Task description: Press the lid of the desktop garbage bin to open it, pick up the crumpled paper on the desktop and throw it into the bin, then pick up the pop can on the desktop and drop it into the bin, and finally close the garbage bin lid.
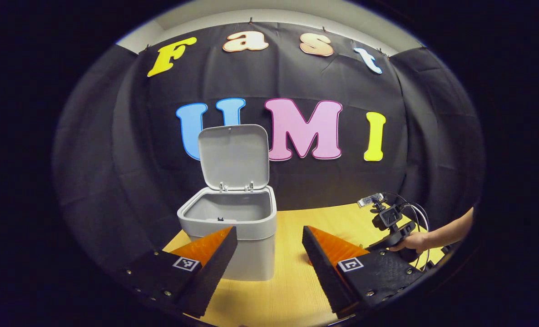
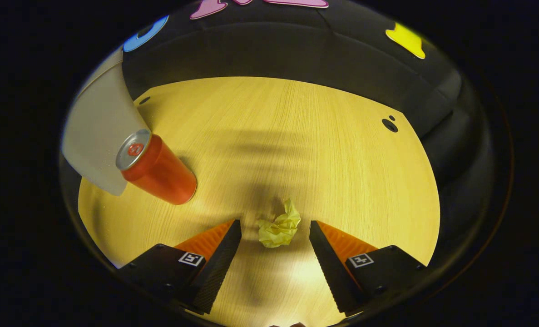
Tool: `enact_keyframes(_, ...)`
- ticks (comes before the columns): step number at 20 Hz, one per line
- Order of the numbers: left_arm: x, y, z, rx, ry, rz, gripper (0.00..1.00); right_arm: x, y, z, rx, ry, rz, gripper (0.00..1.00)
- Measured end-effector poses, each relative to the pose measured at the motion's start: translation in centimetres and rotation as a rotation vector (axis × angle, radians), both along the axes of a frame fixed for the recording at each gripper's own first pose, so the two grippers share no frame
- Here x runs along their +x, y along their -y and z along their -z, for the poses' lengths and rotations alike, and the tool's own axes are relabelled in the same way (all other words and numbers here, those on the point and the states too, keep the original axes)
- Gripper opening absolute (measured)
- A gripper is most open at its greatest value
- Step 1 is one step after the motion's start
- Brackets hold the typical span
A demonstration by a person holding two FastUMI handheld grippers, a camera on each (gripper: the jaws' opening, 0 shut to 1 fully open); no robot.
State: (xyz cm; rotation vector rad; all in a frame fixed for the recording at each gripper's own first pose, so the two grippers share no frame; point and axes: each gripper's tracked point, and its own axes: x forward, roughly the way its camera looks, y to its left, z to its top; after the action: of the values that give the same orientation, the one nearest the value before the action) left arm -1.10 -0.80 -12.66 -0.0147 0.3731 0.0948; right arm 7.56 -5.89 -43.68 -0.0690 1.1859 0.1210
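In the left gripper view, the bin (image 1: pixel 233 227) stands at centre-left on the table (image 1: pixel 292 281) with its lid (image 1: pixel 234 156) swung upright; my left gripper (image 1: pixel 269 231) is spread wide before it, holding nothing, and at the right edge my hand (image 1: pixel 412 240) holds the other gripper. In the right gripper view, the can (image 2: pixel 158 168) stands at the left against the bin's wall, and the paper (image 2: pixel 279 225) lies low at centre, between the tips of my right gripper (image 2: pixel 274 225), whose fingers are spread and not touching it.
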Motion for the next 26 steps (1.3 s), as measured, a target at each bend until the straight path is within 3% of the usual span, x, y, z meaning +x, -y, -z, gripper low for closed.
enact_keyframes(2,0.0,0.1,-0.1,-0.002,-0.001,-0.006,0.95,-0.7,-0.5,0.7,0.021,-0.044,-0.007,0.98)
enact_keyframes(5,0.4,0.4,-0.3,0.012,0.008,-0.006,0.95,-0.4,0.1,1.3,0.013,-0.056,0.001,0.74)
enact_keyframes(9,0.3,0.5,-0.1,0.026,-0.003,-0.021,0.95,-0.1,-0.2,1.6,0.047,-0.057,0.017,0.70)
enact_keyframes(11,0.3,0.7,0.1,0.022,-0.011,-0.038,0.95,-0.3,-0.2,1.7,0.057,-0.077,0.004,0.57)
enact_keyframes(13,0.1,0.8,0.0,0.029,-0.013,-0.056,0.95,-0.2,-0.4,1.9,0.062,-0.066,-0.007,0.51)
enact_keyframes(15,0.1,1.1,0.1,0.028,-0.014,-0.070,0.95,-0.3,-0.4,1.9,0.067,-0.067,-0.020,0.46)
enact_keyframes(16,0.1,1.2,0.1,0.030,-0.019,-0.079,0.95,-0.3,-0.4,2.0,0.071,-0.078,-0.016,0.57)
enact_keyframes(17,-0.1,1.2,0.3,0.035,-0.023,-0.087,0.95,-0.5,-0.4,2.1,0.074,-0.084,-0.016,0.43)
enact_keyframes(19,-0.2,1.3,0.3,0.041,-0.032,-0.101,0.95,-0.4,0.3,1.7,0.060,-0.079,-0.025,0.43)
enact_keyframes(20,-0.2,1.4,0.1,0.039,-0.025,-0.097,0.95,-0.4,0.3,1.3,0.054,-0.071,-0.034,0.29)
enact_keyframes(21,-0.1,1.7,0.2,0.034,-0.022,-0.086,0.95,-0.3,0.3,0.7,0.048,-0.055,-0.040,0.43)
enact_keyframes(26,-0.2,1.4,1.3,-0.010,-0.036,-0.055,0.95,2.2,0.4,-5.0,0.010,0.080,-0.072,0.43)
